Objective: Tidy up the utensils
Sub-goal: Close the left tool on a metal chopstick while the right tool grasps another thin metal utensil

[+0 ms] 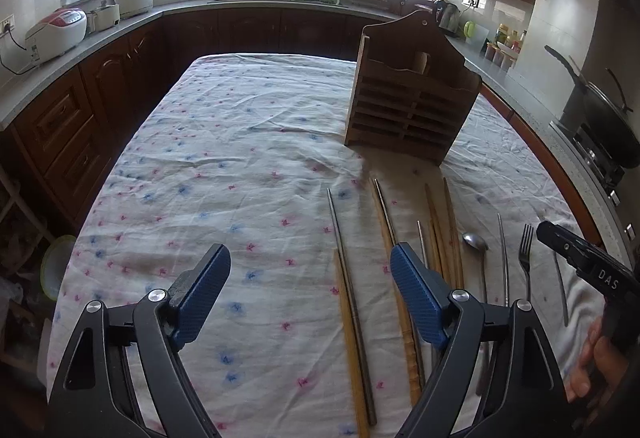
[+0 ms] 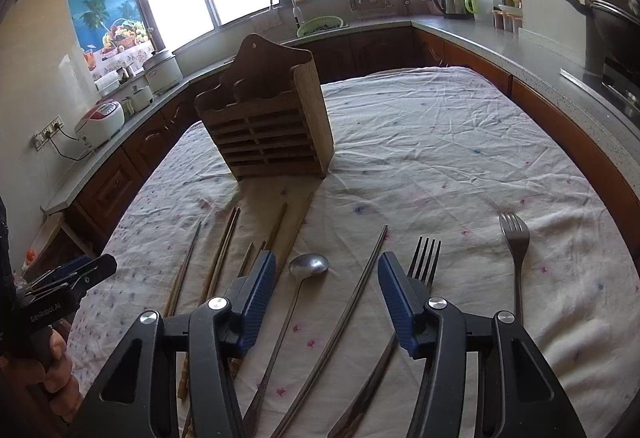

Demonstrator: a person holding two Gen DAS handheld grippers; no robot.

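Hovering before the wooden holder [image 2: 266, 117], our left gripper [image 1: 310, 296] and right gripper [image 2: 326, 296] hold jaws parted, empty, above chopsticks [image 1: 352, 302] and spoon [image 2: 309, 264].

Both fisheye views looked forward and downward from low, close above a cloth-covered table [image 1: 224, 141], toward the windows. The left view sat leftward, the right view rightward. Both shared the wooden utensil holder [image 1: 412, 101], the row of chopsticks [image 2: 224, 250], the spoon [image 2: 308, 266] and the far counter.
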